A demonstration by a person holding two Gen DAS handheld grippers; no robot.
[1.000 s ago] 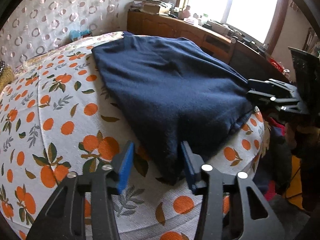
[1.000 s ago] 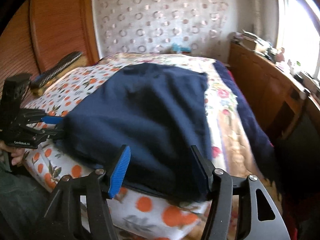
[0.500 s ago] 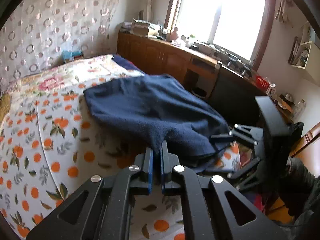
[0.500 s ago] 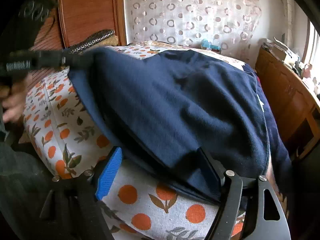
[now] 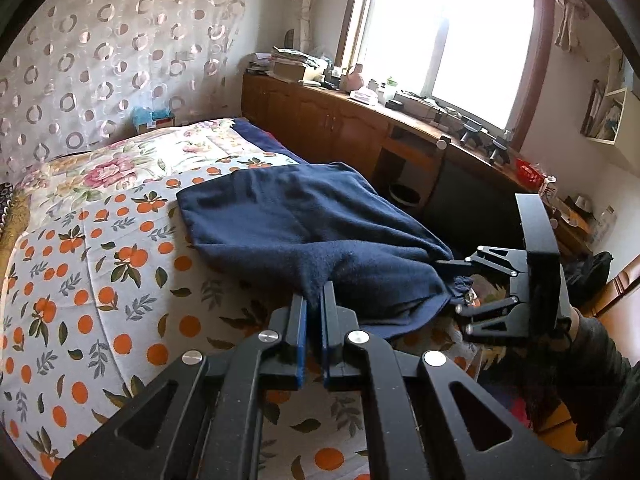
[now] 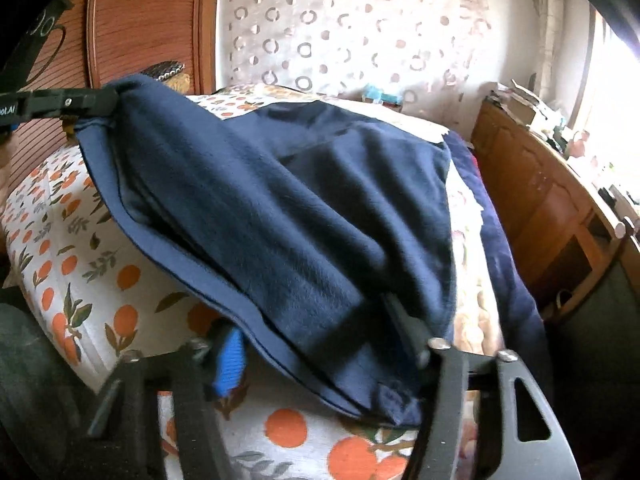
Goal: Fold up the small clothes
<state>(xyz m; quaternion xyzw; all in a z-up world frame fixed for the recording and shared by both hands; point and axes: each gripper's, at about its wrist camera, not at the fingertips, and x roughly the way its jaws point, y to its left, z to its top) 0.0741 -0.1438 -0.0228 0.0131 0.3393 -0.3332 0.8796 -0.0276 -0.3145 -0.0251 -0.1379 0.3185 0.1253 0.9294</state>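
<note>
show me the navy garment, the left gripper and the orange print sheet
navy garment [image 5: 304, 224], left wrist view, upper surface
left gripper [image 5: 314, 306], left wrist view, between fingertips
orange print sheet [image 5: 120, 280], left wrist view, bare patch

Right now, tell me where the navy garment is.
The navy fleece garment lies on the orange-print bedspread nearest the wooden cabinets, one near corner pinched in the left gripper.

A bed [image 5: 80, 280] with an orange-print cover fills the near left. Behind it hangs a sheer curtain [image 5: 100, 60] patterned with rings. A long wooden cabinet [image 5: 328, 128], its top cluttered, runs along the right wall beneath a bright window [image 5: 452, 36]. A wooden headboard [image 6: 152, 20] stands far left.
</note>
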